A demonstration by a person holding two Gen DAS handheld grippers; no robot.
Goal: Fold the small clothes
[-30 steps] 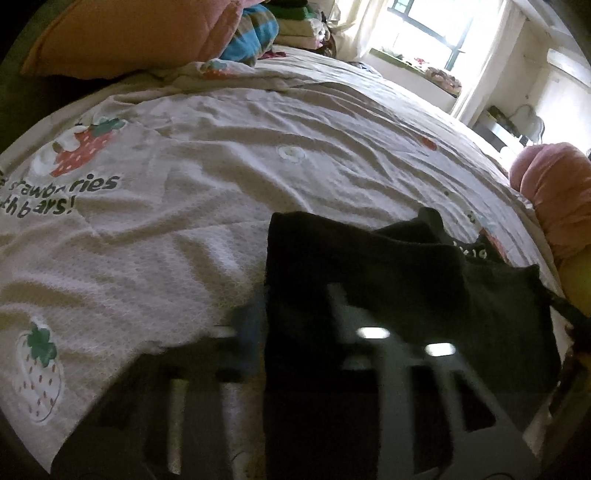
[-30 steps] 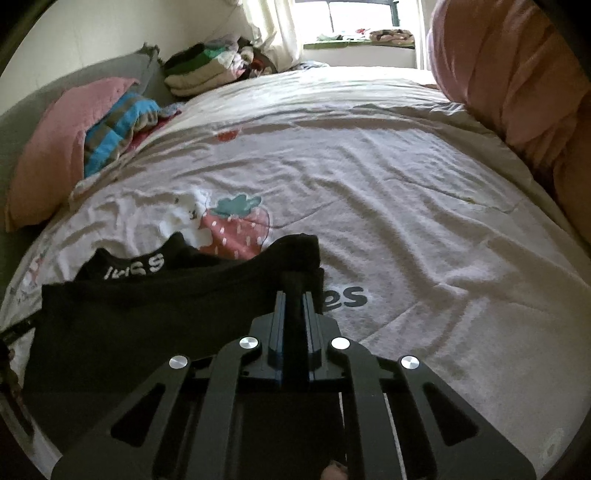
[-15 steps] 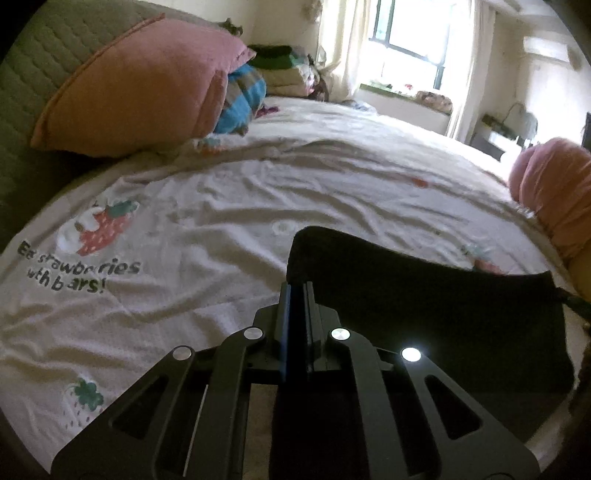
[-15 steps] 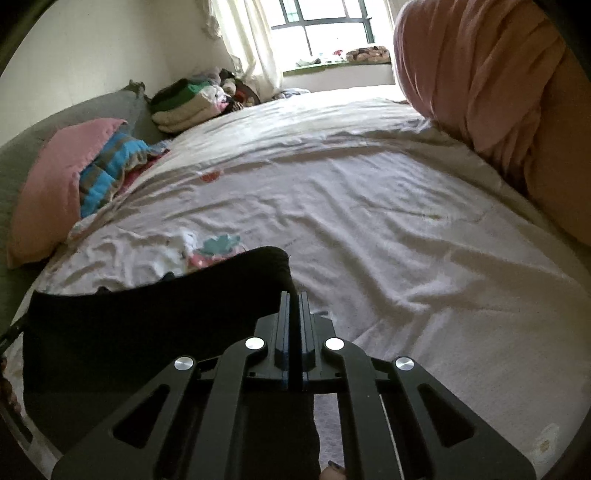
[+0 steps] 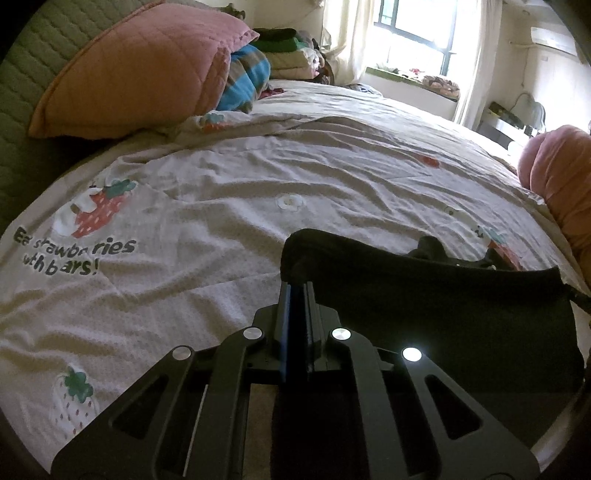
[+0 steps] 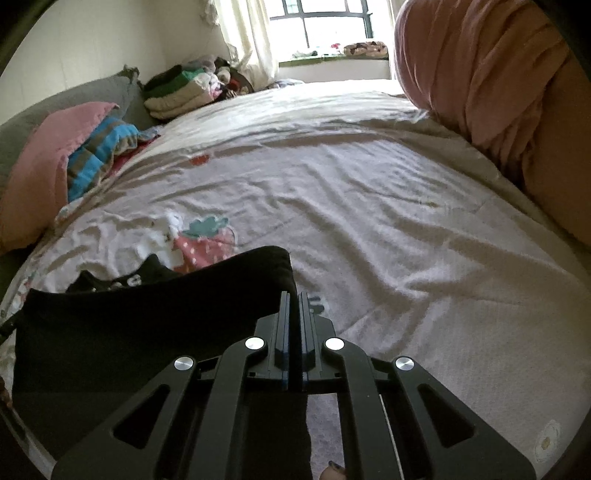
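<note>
1. Across the strawberry-print bedspread (image 5: 229, 206), you hold a small black garment (image 5: 424, 295) stretched between your two tools, its upper edge pulled fairly straight from one corner to the other

2. Your left gripper (image 5: 295, 286) has its jaws pressed together on the garment's left corner, with the cloth bunched just above the tips; your right gripper (image 6: 293, 295) has its jaws pinching the opposite corner in the same way

3. Beyond the raised edge, part of the black garment (image 6: 140, 332) lies on the bed, where a strip with white lettering (image 6: 127, 282) peeks out; the hanging cloth drops below both tools towards you

4. By the look of it the fold is under way but not finished: both corners are secured and lifted, yet nothing has been laid over or pressed flat, so the carrying-over, setting down and any second fold remain

5. Against the frames of a second ago, both views have tipped upward: the pink pillow (image 5: 147, 70), the stack of folded clothes (image 6: 177, 92) and the window (image 6: 325, 22) now take up more of the picture, and the garment sits lower in it

6. Compared with half a second ago, the lettered strip, hidden then behind the held edge, shows again in the right view, while both grips look unchanged

7. Nothing else on the bed has shifted, the bundled pink quilt (image 6: 480, 74) included
</note>
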